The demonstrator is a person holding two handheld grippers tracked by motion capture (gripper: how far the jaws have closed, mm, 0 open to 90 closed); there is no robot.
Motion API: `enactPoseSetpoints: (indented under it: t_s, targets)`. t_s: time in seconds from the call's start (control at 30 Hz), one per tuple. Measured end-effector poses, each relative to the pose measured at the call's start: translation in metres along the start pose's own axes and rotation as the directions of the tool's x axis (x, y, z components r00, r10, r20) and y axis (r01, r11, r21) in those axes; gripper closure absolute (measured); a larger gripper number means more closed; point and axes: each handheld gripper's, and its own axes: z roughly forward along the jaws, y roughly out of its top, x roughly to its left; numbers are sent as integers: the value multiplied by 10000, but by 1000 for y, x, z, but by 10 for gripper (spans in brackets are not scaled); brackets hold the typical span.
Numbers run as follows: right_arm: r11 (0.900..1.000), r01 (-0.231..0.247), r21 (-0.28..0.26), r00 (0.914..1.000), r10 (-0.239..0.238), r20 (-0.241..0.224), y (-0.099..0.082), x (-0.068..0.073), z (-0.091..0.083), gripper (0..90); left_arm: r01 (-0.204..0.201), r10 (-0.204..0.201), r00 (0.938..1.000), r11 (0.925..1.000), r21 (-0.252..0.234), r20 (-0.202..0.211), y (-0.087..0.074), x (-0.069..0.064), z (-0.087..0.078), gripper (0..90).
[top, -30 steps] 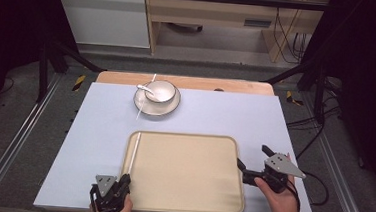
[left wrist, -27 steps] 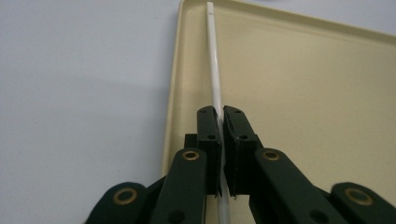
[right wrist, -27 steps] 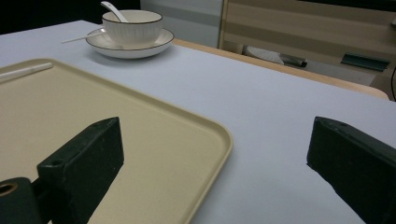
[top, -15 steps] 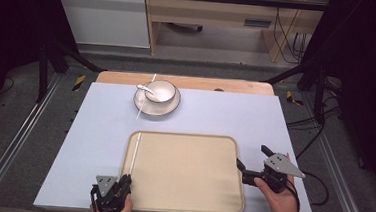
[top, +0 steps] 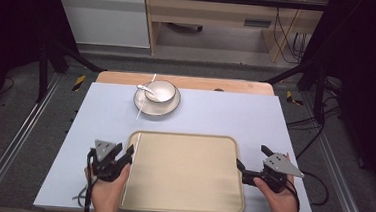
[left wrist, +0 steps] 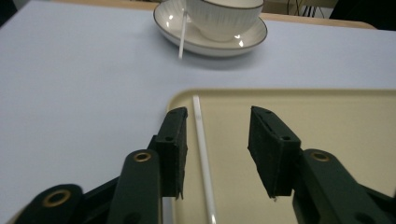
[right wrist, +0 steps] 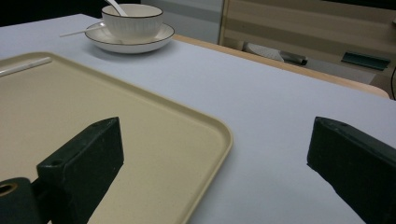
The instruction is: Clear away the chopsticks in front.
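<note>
Releasing looks like the step in hand: the left hand-held gripper (left wrist: 217, 154) has just been opening its jaws, and the thin white chopstick (left wrist: 204, 158) lies between them, pads clear of it, so nothing is grasped. The chopstick rests inside the beige rectangular plastic tray (top: 184, 206), flat along the tray's left rim, running front to back. To finish well, I'd judge the left hand-held gripper should lift straight up off the tray with jaws wide, so neither pad drags the stick out of line or over the rim.

The right hand-held gripper (top: 251, 170) sits at the tray's right edge, jaws spread wide, one over the tray corner and one over the pale blue bench (top: 225, 113), gripping nothing.

Containers:
- Tray: holds the one chopstick by its left rim; the rest of its floor is bare.
- White ribbed ceramic bowl (top: 161, 90), beyond the tray's far edge, stands on a white round saucer (top: 168, 107); a white ceramic spoon (top: 144, 88) leans in the bowl, handle out over its left side.
- A second thin white chopstick (top: 145, 95) lies across the saucer's left rim, tip pointing toward the tray.

Next pick likely is that second stick; approach from the tray side, low, without knocking the bowl.
</note>
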Motion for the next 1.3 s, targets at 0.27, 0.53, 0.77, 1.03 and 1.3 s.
enactPoseSetpoints:
  t_s: [0.27,0.53,0.77,1.03,1.3]
  targets:
    - [9999,104,125,9999,-105,55,-1,-2,0,36,-1336,1333,9900,9910,40,455,39,22,47,431]
    - [9999,69,129,9999,-71,134,-1,-3,1,37,-2465,2373,9562,9685,348,1715,61,41,81,275]
    - [9989,68,-462,9997,-58,224,2,-5,-7,47,-2730,2627,9366,9619,130,2317,81,52,106,162]
    - [9973,233,-694,9989,-205,415,1,-7,-13,56,-2273,2291,9446,9732,-351,2348,84,66,129,176]
    - [9982,383,-464,9989,-369,304,2,-4,-7,54,-2129,1966,9515,9760,455,2365,83,77,143,245]
